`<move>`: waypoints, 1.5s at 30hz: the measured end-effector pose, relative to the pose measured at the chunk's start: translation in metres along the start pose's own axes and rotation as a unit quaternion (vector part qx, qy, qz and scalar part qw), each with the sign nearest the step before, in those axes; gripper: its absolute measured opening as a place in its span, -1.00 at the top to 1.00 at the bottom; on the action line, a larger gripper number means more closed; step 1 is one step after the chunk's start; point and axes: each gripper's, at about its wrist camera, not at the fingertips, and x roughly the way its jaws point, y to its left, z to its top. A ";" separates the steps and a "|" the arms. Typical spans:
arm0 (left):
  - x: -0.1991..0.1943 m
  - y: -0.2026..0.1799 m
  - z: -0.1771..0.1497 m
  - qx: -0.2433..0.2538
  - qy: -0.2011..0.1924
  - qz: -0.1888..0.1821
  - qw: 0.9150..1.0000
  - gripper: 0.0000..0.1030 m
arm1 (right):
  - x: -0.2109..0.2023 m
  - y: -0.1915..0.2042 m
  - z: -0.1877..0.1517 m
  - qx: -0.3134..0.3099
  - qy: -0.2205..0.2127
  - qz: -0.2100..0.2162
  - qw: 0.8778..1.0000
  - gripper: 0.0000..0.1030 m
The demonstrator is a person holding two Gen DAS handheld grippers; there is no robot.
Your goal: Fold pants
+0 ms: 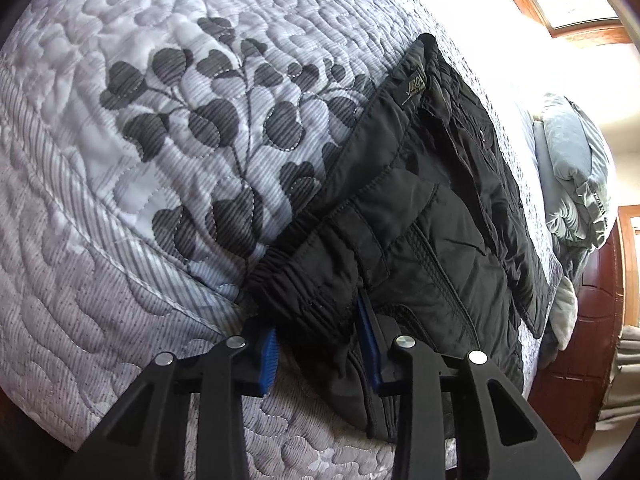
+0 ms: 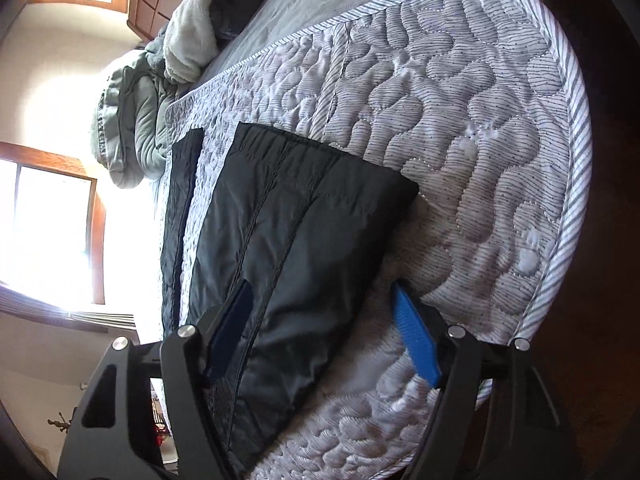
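Observation:
Black pants (image 1: pixel 424 216) lie on a grey quilted bedspread (image 1: pixel 160 140), waistband towards me and label patch further up. My left gripper (image 1: pixel 320 350) sits at the near elastic corner of the waistband, and the bunched fabric fills the gap between its blue pads (image 1: pixel 268 360), which press on it. In the right wrist view a pant leg (image 2: pixel 304 208) runs away from me to its hem. My right gripper (image 2: pixel 320 336) straddles that leg with its jaws wide. One pad rests on the cloth, the other blue pad (image 2: pixel 416 336) on the quilt beside the leg's edge. A second black strip (image 2: pixel 180 200) lies to the left.
The quilt's striped border (image 2: pixel 576 120) marks the bed edge on the right, with dark floor beyond it. Grey-green pillows and bedding (image 2: pixel 132 120) are heaped by a wooden headboard (image 2: pixel 152 4). Bright windows (image 2: pixel 52 224) wash out the left side.

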 end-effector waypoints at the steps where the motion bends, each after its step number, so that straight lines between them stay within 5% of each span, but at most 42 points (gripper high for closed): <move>1: -0.002 -0.001 -0.001 -0.001 -0.006 0.003 1.000 0.45 | 0.002 -0.001 0.001 0.001 0.000 0.004 1.000 0.23; 3: -0.006 -0.003 -0.003 0.002 -0.022 0.013 1.000 0.53 | 0.004 -0.004 0.000 0.005 0.005 0.014 1.000 0.66; 5: -0.015 -0.002 -0.002 0.003 -0.037 0.020 0.999 0.58 | 0.004 0.000 -0.003 -0.004 0.003 0.018 1.000 0.71; 18: -0.093 0.097 0.041 -0.058 -0.098 0.061 0.992 0.61 | 0.029 0.055 -0.101 -0.085 0.093 0.022 0.992 0.74; 23: -0.096 0.118 0.057 -0.060 -0.099 0.076 0.990 0.59 | 0.052 0.071 -0.127 -0.120 0.119 -0.013 0.985 0.73; 26: -0.097 0.118 0.056 -0.049 -0.089 0.074 0.992 0.48 | 0.053 0.076 -0.124 -0.126 0.129 -0.023 0.983 0.50; 27: -0.100 0.119 0.056 -0.046 -0.085 0.074 0.993 0.37 | 0.053 0.079 -0.123 -0.126 0.138 -0.021 0.982 0.22; 30: -0.116 0.109 0.056 -0.016 -0.090 0.113 0.989 -0.26 | 0.032 0.097 -0.116 -0.171 0.125 -0.072 0.975 -0.36; 34: -0.155 0.087 0.081 0.045 -0.131 0.113 0.984 -0.67 | -0.003 0.123 -0.093 -0.218 0.096 -0.110 0.965 -0.41; 37: -0.169 0.047 0.127 0.110 -0.150 0.075 0.980 -0.94 | -0.008 0.168 -0.076 -0.257 0.094 -0.088 0.958 -0.62; 41: -0.141 -0.004 0.204 0.180 -0.128 0.059 0.974 -0.93 | 0.026 0.237 -0.066 -0.288 0.112 -0.050 0.950 -0.74; 45: -0.084 -0.024 0.272 0.184 -0.061 0.045 0.980 -0.93 | 0.086 0.292 -0.071 -0.316 0.142 -0.046 0.937 -0.74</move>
